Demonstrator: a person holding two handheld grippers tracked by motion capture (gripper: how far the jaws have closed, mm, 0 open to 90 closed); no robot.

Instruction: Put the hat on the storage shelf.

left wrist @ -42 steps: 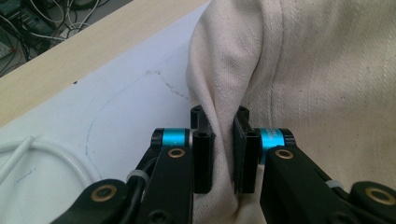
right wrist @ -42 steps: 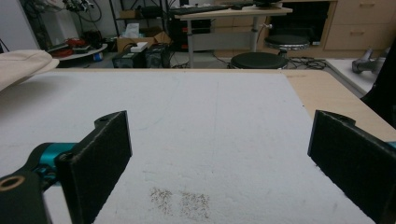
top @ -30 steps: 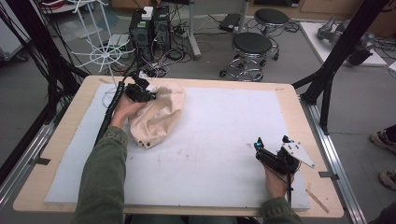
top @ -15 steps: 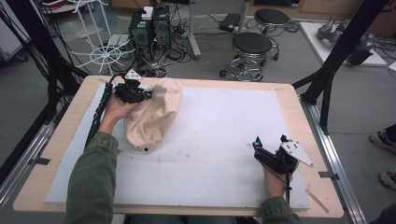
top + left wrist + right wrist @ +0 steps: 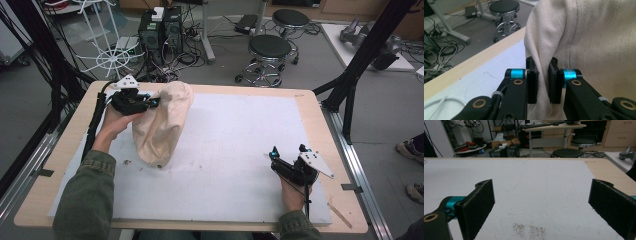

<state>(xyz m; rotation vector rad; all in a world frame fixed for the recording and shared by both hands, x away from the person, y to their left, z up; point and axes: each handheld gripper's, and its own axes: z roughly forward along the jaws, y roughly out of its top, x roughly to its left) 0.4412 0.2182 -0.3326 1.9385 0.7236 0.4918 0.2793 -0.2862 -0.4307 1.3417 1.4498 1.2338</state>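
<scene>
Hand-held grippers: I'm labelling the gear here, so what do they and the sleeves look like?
Both hand-held grippers, left and right, are black with cyan collars, brass-coloured pivot rivets, flat black pads, a grey three-cornered plate and a black cable. Sleeves are olive green.

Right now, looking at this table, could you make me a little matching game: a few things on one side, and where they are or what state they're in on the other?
Things:
1. left gripper
2. right gripper
3. beige cloth bag
4. black round stool

States or places:
A. stands on the floor beyond the table's far edge
B. jaws wide apart, nothing between them
C. hangs partly lifted, its lower end on the white mat
D. jaws pinched on a fold of fabric

Pairs: 1-D, 2-B, 3-C, 4-A
</scene>
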